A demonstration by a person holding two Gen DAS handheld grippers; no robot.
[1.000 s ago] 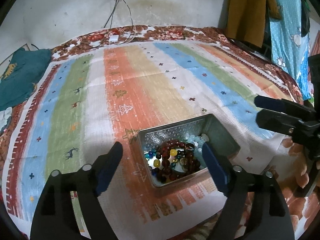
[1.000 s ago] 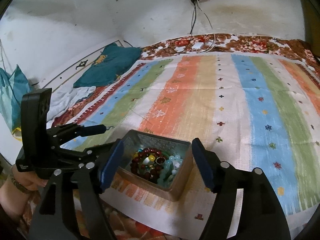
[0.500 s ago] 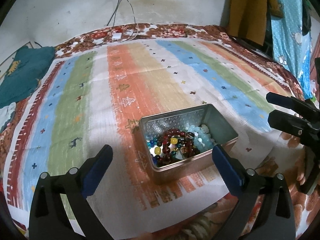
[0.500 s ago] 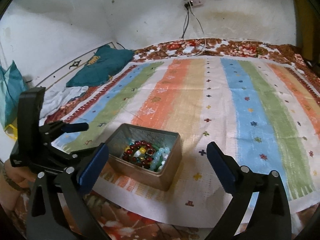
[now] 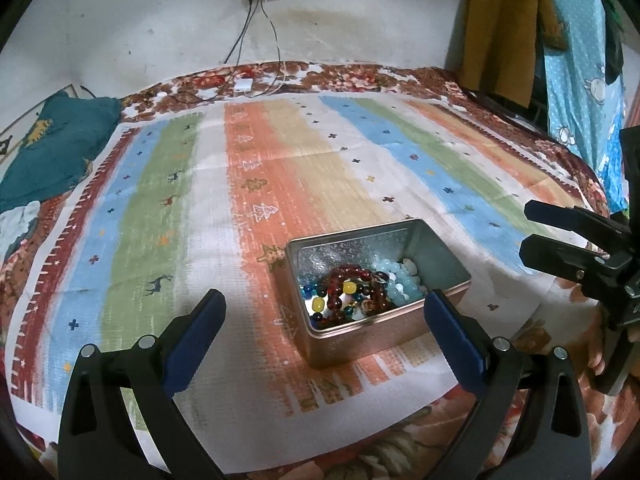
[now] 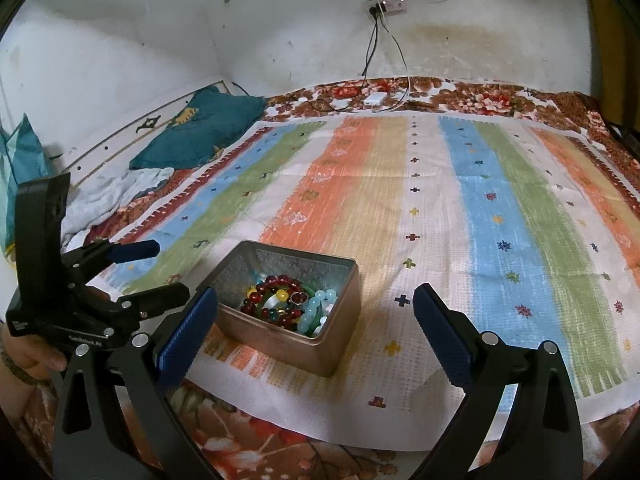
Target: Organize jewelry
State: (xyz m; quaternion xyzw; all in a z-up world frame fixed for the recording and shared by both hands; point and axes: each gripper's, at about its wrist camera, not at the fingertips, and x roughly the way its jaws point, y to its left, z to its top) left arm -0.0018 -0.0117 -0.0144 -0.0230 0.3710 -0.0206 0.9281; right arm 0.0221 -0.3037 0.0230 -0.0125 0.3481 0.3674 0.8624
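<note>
An open metal tin (image 5: 452,264) (image 6: 344,320) sits on the striped cloth near its front edge. It holds several bead bracelets: dark red beads (image 5: 344,276) (image 6: 276,282), pale blue beads (image 5: 400,280) (image 6: 308,316), yellow and blue beads. My left gripper (image 5: 324,332) is open and empty, hovering in front of the tin. My right gripper (image 6: 316,332) is open and empty, also hovering just in front of the tin. Each gripper shows in the other's view, the right one (image 5: 556,236) at the right, the left one (image 6: 148,272) at the left.
The striped cloth (image 5: 280,168) (image 6: 480,208) lies on a floral bed sheet. A teal pillow (image 5: 52,152) (image 6: 200,132) lies at the far left. Charger cables and a white plug (image 5: 244,85) lie at the back by the wall. Clothes (image 5: 500,28) hang at the right.
Both grippers pulled back and up from the tin and opened wider. The tin and its beads stayed in place.
</note>
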